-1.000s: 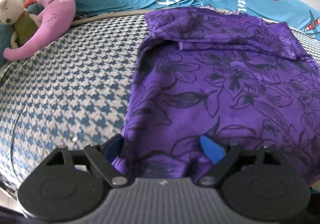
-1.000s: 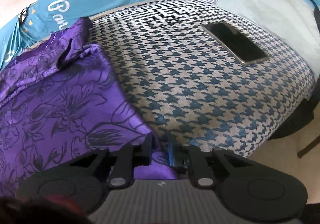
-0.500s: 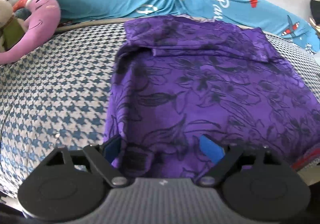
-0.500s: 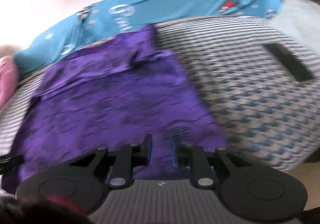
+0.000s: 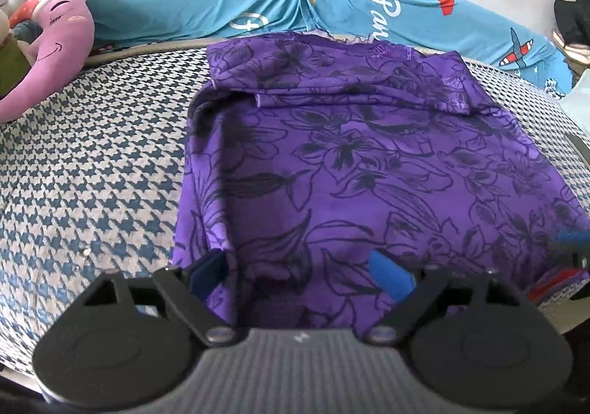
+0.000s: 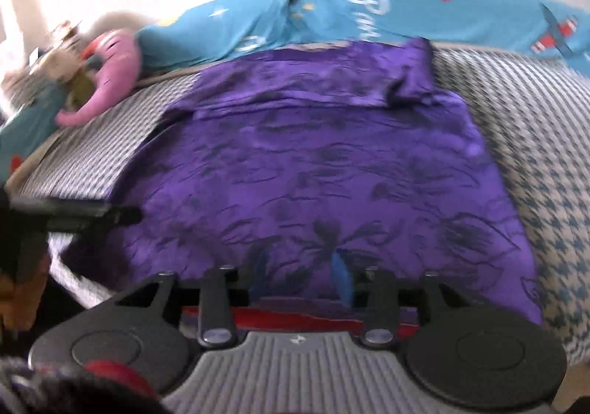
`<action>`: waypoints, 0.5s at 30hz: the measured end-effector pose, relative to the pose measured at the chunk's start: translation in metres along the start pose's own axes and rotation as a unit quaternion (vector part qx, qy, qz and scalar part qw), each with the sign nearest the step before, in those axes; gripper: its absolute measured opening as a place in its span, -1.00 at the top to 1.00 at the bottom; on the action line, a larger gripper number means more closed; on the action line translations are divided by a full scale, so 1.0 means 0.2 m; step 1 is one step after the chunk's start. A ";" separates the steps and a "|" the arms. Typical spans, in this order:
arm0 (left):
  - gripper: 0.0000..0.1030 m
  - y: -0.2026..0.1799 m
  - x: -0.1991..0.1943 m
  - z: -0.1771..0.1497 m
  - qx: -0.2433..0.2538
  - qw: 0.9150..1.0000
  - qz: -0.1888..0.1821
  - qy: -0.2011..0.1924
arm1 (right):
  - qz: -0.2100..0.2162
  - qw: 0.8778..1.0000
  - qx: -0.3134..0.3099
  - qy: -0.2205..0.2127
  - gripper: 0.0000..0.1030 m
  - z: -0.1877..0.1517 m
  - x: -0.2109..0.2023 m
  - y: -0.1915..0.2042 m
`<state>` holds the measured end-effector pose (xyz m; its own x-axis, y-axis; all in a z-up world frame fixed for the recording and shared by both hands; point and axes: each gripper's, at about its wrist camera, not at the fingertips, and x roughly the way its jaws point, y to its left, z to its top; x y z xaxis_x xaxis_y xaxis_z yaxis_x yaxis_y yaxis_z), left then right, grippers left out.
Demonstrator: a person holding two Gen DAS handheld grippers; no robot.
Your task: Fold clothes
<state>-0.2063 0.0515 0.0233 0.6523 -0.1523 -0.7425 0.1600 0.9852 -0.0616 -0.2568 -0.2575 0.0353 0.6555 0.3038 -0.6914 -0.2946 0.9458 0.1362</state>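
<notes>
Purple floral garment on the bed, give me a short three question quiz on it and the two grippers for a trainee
1. True or false: the purple garment lies on the houndstooth bedcover.
2. Which lies along the garment's far edge: A, a blue printed pillow; B, a wooden chair?
3. Fill in: the left gripper has its jaws ____ around the garment's near hem.

Key: 1 true. 2 A. 3 open; the right gripper also shows a gap, though its view is blurred.

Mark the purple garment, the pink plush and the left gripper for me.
purple garment [image 5: 354, 163]: left wrist view, middle of the floral cloth.
pink plush [image 5: 55, 45]: left wrist view, its face.
left gripper [image 5: 298, 272]: left wrist view, midway between fingertips.
</notes>
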 end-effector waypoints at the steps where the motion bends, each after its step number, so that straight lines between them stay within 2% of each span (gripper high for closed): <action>1: -0.72 0.01 0.00 0.00 -0.002 1.000 0.007 0.001 | 0.002 1.000 -0.017 -0.001 0.03 -0.01 0.00 0.03; 4: -0.72 0.05 0.01 0.01 -0.017 1.000 0.023 0.008 | 0.008 0.998 -0.069 -0.001 -0.05 -0.03 0.01 0.11; 9: -0.72 0.12 0.03 0.02 -0.049 0.997 0.050 0.018 | 0.014 0.992 -0.122 0.012 -0.06 -0.06 0.05 0.19; 15: -0.72 0.18 0.03 0.03 -0.073 0.996 0.056 0.019 | 0.012 0.986 -0.164 0.027 0.04 -0.10 0.10 0.24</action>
<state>-0.1917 0.0852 0.0198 0.6311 -0.0405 -0.7747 -0.0230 0.9972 -0.0709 -0.2724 -0.2082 0.0146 0.6104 0.3112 -0.7284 -0.5243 0.8480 -0.0771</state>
